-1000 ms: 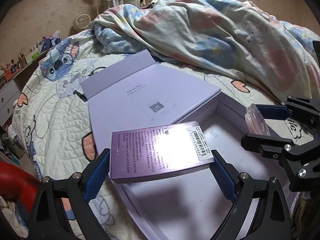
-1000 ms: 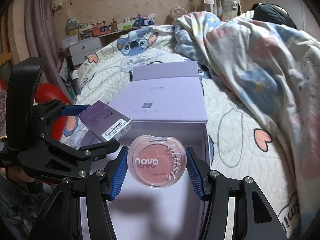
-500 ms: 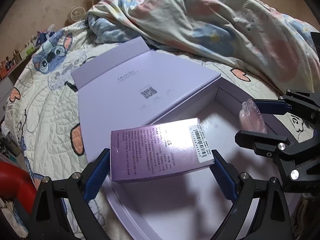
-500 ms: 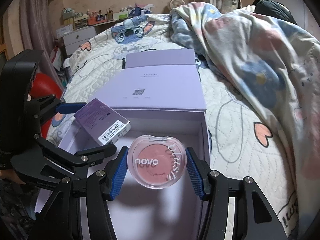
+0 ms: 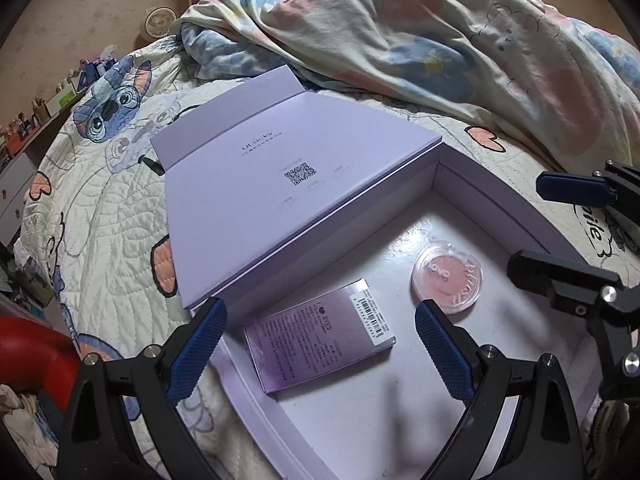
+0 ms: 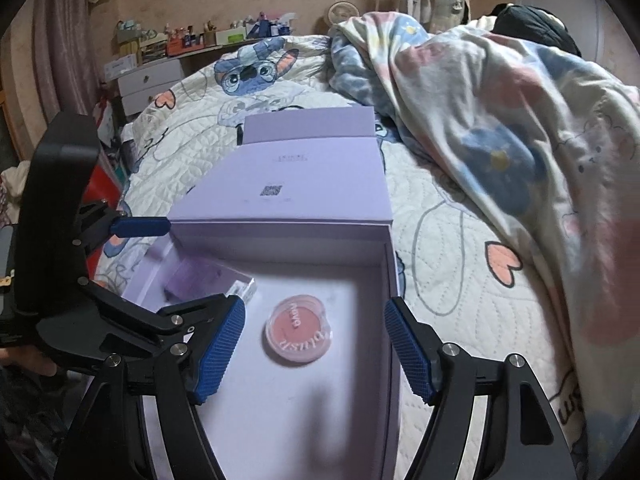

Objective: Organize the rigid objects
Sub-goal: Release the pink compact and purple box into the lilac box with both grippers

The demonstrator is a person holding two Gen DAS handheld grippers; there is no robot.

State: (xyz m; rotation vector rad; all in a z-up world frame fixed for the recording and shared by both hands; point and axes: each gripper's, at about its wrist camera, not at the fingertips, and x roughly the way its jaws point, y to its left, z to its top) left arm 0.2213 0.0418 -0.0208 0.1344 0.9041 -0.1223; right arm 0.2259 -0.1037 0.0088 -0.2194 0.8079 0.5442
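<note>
An open lilac gift box [image 5: 472, 184] [image 6: 394, 264] lies on the bed, its lid [image 5: 280, 176] [image 6: 304, 184] folded back flat. Inside on its white floor lie a purple cosmetics carton [image 5: 320, 334] [image 6: 208, 280] and a round pink blush compact [image 5: 447, 276] [image 6: 299, 333]. My left gripper [image 5: 320, 354] is open and empty just above the carton. My right gripper [image 6: 314, 346] is open and empty above the compact; it also shows at the right of the left wrist view [image 5: 560, 232].
A rumpled flowered duvet [image 5: 440, 40] [image 6: 500, 120] is heaped behind and to the right of the box. The quilted cartoon bedspread [image 5: 100, 200] [image 6: 460, 260] surrounds it. Drawers and a cluttered shelf [image 6: 160, 60] stand past the bed's far edge. A red object [image 5: 28, 356] sits at lower left.
Both grippers opened. The purple carton and the blush compact dropped from the jaws and now lie on the floor of the box.
</note>
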